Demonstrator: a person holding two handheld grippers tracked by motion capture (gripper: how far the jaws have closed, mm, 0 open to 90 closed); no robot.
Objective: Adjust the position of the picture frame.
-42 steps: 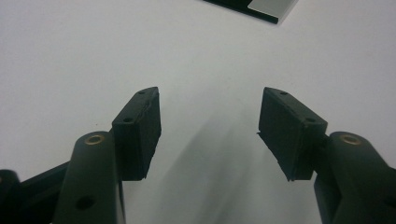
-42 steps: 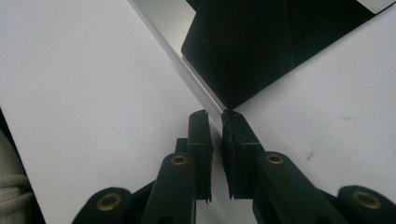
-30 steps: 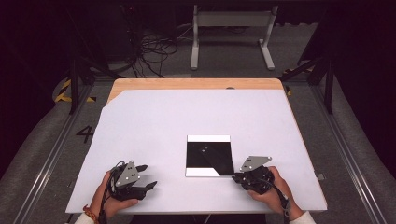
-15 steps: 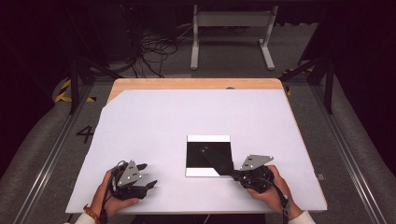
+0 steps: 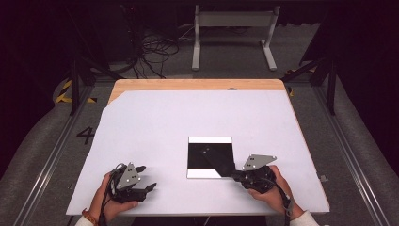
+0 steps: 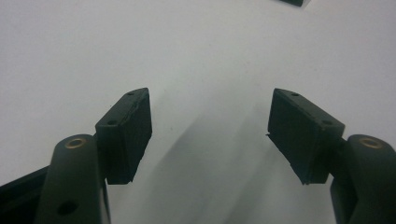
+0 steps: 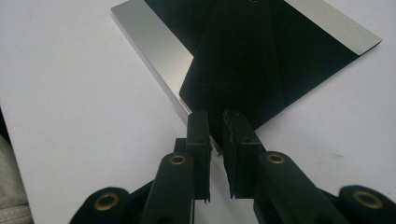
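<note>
A black sheet lies on a flat silver-white plate right of the white table's middle. Its near right corner is drawn off the plate toward my right gripper. In the right gripper view that gripper is shut on this corner of the black sheet, and the plate's pale strip shows beside the sheet. My left gripper rests near the table's front left edge, well apart from the plate. In its own view the left gripper stands open with bare white table between its pads.
The white tabletop has a wooden strip along its far edge. Beyond the table, on the floor, stand a grey metal frame and a tangle of cables. Rails run along both sides of the table.
</note>
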